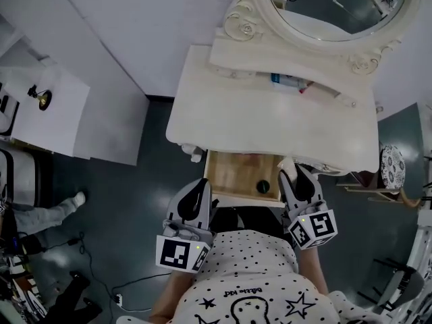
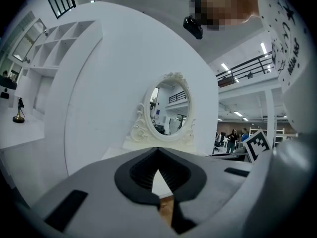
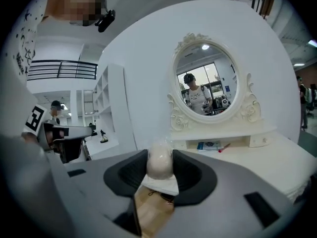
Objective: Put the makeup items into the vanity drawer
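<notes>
1. Left tongs (image 1: pixel 198 186): count one; clenched tip to tip, nothing between them; placed at the left front corner of the drawer, pointing toward the desk (image 1: pixel 223 113).
2. Vanity drawer (image 1: pixel 233 174): count one; pulled open below the desk's front edge, wooden floor mostly bare; lies between the two tongs.
3. Black round item (image 1: pixel 263 187): count one; already inside the drawer, near its right front corner.
4. Blue-labelled item (image 1: pixel 286 80): count one; lying on the low shelf under the mirror (image 1: pixel 337 5), well apart from both tongs; the right hand looks the nearer.
5. Makeup sponge (image 3: pixel 159 163): count one; beige, egg-shaped, apparently in clear wrap; long axis upright, across the grip; held at the drawer's right wall, so the drawer's open floor lies just to its left and below. This is the relation the drop probably turns on: a short shift leftward, then release.
6. Right tongs (image 1: pixel 294 175): count one; grasping the makeup sponge between the pads.
7. Red slim item (image 1: pixel 304 89): count one; on the same shelf, just right of the blue-labelled item.
</notes>
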Motion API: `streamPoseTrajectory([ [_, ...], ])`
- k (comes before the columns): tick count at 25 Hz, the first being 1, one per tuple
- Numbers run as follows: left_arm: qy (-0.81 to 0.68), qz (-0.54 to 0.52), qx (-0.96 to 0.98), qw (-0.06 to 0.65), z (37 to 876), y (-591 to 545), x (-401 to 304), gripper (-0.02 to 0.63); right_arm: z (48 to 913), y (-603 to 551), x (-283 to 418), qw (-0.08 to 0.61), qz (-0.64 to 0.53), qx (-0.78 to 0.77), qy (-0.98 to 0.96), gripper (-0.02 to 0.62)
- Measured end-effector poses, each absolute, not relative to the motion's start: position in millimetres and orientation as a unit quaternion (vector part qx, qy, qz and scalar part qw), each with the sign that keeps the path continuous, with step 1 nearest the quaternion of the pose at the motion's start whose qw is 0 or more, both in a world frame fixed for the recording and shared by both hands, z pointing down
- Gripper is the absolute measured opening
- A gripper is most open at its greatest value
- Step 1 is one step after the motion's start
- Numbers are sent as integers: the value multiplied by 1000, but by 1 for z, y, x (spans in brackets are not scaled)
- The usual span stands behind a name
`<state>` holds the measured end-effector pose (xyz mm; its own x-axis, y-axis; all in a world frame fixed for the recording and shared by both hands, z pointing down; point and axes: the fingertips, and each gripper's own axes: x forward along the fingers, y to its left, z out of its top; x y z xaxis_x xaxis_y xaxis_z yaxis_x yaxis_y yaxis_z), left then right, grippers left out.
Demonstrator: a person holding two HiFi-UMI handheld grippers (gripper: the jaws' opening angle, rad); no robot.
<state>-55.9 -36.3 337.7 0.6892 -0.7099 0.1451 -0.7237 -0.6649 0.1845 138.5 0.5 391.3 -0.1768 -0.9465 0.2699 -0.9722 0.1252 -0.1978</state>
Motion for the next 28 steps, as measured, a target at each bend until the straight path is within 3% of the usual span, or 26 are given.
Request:
streamPoseTrajectory([
  [28, -403, 28, 904, 138, 348, -33, -66, -5, 408, 33, 127, 55, 192, 645, -737, 158],
])
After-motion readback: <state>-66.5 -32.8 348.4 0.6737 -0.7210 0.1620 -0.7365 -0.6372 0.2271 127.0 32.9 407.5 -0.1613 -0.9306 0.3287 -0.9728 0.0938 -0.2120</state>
